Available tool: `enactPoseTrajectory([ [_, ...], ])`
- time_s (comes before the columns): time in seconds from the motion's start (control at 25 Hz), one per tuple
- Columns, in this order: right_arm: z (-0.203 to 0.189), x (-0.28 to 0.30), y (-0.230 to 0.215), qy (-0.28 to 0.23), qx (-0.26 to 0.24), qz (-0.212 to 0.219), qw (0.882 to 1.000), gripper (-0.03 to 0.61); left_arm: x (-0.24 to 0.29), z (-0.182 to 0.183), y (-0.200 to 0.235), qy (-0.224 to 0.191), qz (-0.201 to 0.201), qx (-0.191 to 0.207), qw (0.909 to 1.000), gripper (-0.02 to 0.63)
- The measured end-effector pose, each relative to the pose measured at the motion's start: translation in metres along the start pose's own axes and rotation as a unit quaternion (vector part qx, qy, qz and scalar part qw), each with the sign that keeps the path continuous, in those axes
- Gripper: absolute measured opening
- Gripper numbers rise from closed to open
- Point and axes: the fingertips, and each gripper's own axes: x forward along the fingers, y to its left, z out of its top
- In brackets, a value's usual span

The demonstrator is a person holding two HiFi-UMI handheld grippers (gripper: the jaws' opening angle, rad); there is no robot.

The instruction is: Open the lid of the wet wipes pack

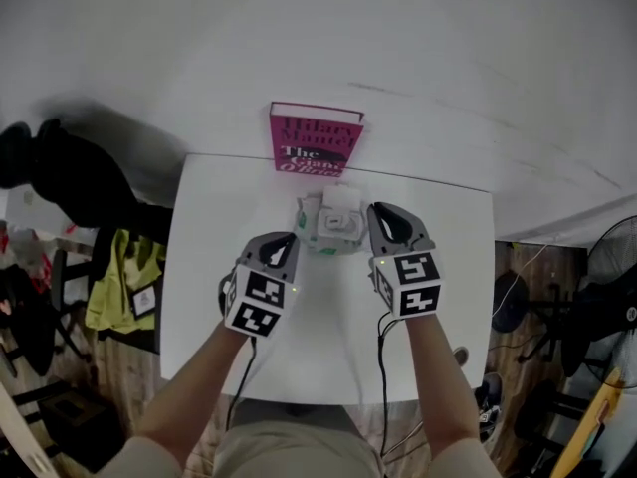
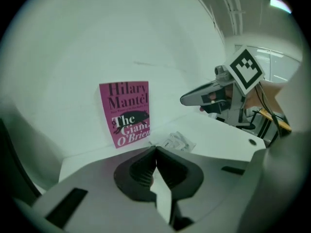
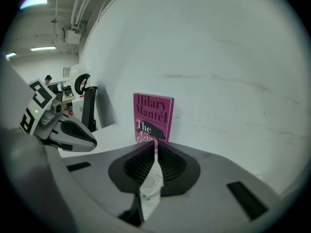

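White table (image 1: 199, 297) stands against a pale wall, and I see the wet wipes pack (image 1: 328, 225) near its far edge, before a pink book (image 1: 316, 139) and between my two grippers. My right gripper (image 1: 378, 212) is clamped on a white printed piece of the pack. The left gripper (image 1: 289, 239) has its jaws together, just beside the pack.

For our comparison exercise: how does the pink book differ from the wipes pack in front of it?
The book is bright pink; the wipes pack is whitish. The book stands upright against the wall; the wipes pack sits apart from it. The book looks flat and stiff; the wipes pack looks crinkled. Both are at the table's far end.
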Motion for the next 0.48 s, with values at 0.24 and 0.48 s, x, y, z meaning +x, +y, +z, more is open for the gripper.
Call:
enactPoseTrajectory([
  [0.24, 0.048, -0.069, 0.018, -0.07, 0.012, 0.001, 0.997, 0.032, -0.061, 0.056, -0.009, -0.067, -0.011, -0.024, 0.9974, 0.021],
  [0.48, 0.082, -0.137, 0.042, -0.125, 0.022, 0.004, 0.992, 0.031, -0.119, 0.093, -0.023, -0.116, -0.006, 0.01, 0.9932, 0.021],
])
